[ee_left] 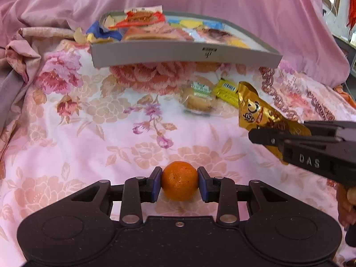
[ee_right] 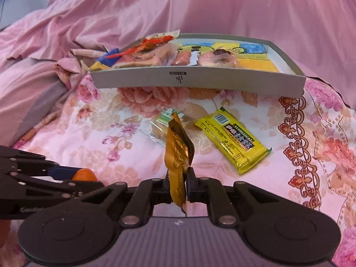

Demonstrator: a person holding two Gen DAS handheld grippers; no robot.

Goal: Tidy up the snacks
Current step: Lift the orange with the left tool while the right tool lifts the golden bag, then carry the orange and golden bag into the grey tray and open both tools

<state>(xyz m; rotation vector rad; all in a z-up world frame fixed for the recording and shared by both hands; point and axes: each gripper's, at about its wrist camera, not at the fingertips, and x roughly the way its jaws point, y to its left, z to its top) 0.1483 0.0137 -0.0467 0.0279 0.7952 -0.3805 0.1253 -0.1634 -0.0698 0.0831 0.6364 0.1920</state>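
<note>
Small round orange fruit (ee_left: 179, 183) clamped between left gripper (ee_left: 179, 184) fingers, crinkled gold foil snack packet (ee_right: 179, 153) pinched upright by right gripper (ee_right: 186, 185), pink floral bedspread (ee_left: 77, 133) beneath, grey cardboard tray (ee_right: 200, 79) of snacks seen beyond.

The tray (ee_right: 198, 79) sits at the far side of the bedspread (ee_left: 89, 133), with several snack packets in it, 1 poking over its far left rim. Before it lie 2 packets side by side: the wrapped pastry (ee_right: 163, 126), probably, on the left, the flat bar (ee_right: 233, 141) right.
</note>
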